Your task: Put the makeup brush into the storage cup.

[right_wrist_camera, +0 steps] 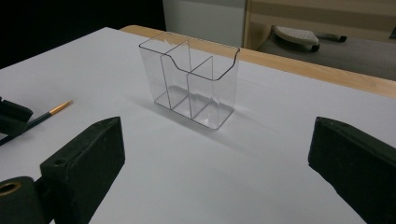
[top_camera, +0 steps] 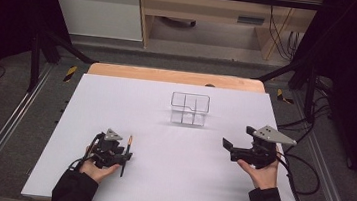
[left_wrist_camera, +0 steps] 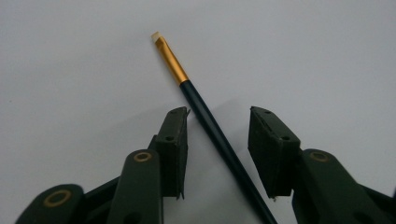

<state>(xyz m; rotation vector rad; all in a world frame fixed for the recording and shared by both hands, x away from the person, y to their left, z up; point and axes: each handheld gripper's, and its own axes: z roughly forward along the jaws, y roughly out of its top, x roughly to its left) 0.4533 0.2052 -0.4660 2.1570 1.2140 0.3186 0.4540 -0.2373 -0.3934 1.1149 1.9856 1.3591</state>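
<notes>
Bright, even overhead light on the white table (top_camera: pixel 158 179), dark surroundings, soft shadows, slightly grainy pictures.

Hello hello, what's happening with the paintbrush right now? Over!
Left hand-held gripper open, straddling the paintbrush lying on the table. Right hand-held gripper open, facing clear organizer. Nothing in the way.

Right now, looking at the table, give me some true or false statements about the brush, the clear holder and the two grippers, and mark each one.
1. The paintbrush lies between the jaws of the left gripper. True.
2. The left gripper's pads are already pressing on the brush handle. False: there are gaps on both sides of it.
3. The clear organizer stands upright on the white board. True.
4. A brush already stands in the organizer. False: its compartments are empty.
5. The right gripper is clamped on the organizer. False: its jaws stand wide apart, short of it.
</notes>
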